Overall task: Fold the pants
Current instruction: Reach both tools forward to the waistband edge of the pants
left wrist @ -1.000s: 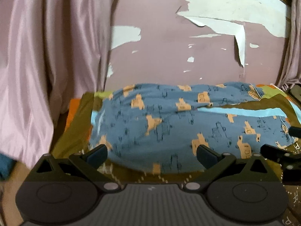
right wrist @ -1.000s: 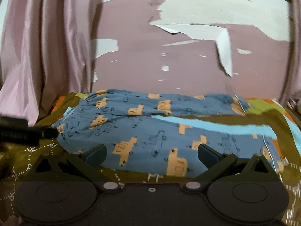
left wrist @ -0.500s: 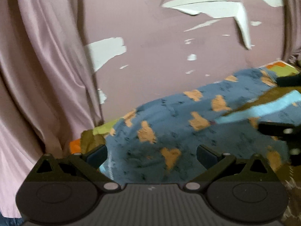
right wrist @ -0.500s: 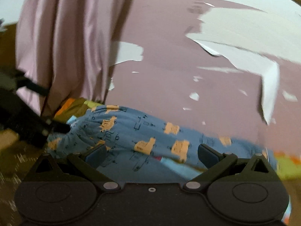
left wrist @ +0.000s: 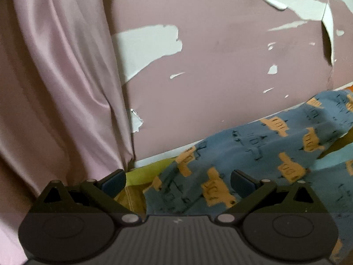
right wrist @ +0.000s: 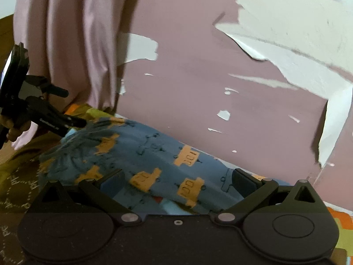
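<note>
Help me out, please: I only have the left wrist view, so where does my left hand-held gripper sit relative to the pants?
Observer: In the right wrist view, the left hand-held gripper is at the end of the pants nearest the pink curtain, with its jaws apart.
Operator: Is it touching the fabric?
Observer: Its lower fingertip reaches the pants' edge, but I cannot tell whether they touch.
Operator: And the other one?
Observer: The right hand-held gripper is open over the pants, gripping nothing.

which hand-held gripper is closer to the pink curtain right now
Left. The left hand-held gripper is at the pants' end beside the pink curtain; the right hand-held gripper is farther along the pants.
</note>
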The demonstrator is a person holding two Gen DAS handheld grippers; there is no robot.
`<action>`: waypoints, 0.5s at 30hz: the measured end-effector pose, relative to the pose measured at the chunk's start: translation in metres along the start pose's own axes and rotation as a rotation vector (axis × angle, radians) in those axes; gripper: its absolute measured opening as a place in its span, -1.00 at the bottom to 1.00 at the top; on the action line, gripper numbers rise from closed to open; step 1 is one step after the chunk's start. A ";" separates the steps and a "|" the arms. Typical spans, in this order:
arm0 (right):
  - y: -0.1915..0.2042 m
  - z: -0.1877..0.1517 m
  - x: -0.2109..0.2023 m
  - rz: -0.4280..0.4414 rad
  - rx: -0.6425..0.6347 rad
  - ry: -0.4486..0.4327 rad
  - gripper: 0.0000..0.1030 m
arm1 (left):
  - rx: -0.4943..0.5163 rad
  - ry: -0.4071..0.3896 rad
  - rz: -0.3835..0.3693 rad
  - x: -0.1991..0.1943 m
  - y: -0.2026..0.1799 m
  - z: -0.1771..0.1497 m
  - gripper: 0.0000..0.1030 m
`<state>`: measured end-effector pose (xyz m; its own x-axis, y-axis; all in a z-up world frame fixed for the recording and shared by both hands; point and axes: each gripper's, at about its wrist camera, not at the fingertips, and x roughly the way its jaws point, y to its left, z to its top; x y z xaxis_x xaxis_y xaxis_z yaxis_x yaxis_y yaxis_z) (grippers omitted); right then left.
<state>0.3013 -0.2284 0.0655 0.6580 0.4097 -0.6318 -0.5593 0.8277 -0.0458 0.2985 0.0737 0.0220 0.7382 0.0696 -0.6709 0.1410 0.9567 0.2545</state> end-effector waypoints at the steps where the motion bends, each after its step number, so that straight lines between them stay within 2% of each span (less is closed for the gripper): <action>1: -0.008 -0.002 0.011 0.042 -0.001 0.005 0.99 | 0.002 0.008 0.003 0.008 0.003 0.001 1.00; 2: -0.017 -0.004 0.023 0.127 -0.003 0.018 0.99 | 0.005 0.020 0.004 0.017 0.006 0.003 1.00; 4: -0.031 -0.011 0.040 0.213 0.025 0.003 0.99 | 0.003 0.031 0.006 0.030 0.014 0.005 1.00; 10: -0.047 -0.008 0.087 0.260 0.036 0.010 0.99 | 0.038 0.041 -0.044 0.068 0.033 0.010 1.00; 15: -0.056 0.008 0.127 0.236 0.030 -0.017 0.99 | 0.060 0.075 -0.086 0.094 0.040 0.007 1.00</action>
<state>0.4197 -0.2194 -0.0056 0.5193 0.5990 -0.6096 -0.6836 0.7192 0.1243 0.3776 0.1164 -0.0260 0.6706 0.0108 -0.7417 0.2431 0.9415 0.2335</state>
